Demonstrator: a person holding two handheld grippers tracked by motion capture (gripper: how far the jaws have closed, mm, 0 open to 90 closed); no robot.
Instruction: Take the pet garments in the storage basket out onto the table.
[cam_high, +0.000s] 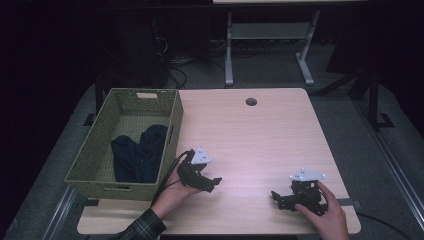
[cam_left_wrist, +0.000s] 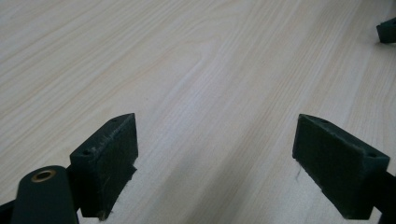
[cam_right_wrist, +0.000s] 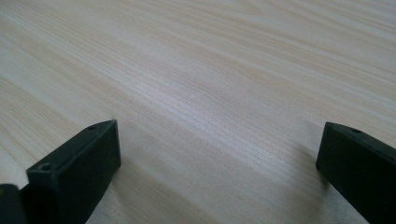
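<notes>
Dark clothes sit in the basket; both tools rest empty.
The dark navy folded cloth items (cam_high: 139, 157) lie inside the green woven rectangular basket (cam_high: 172, 131); right of that basket, the left hand-held gripper (cam_high: 212, 182) and right hand-held gripper (cam_high: 276, 198) sit jaws apart on the pale wooden tabletop (cam_high: 260, 140), so the packing looks finished.

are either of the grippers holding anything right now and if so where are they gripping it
Nothing is held. The left gripper and the right gripper both have their jaws wide apart over the bare table. The dark cloth lies in the basket.
</notes>
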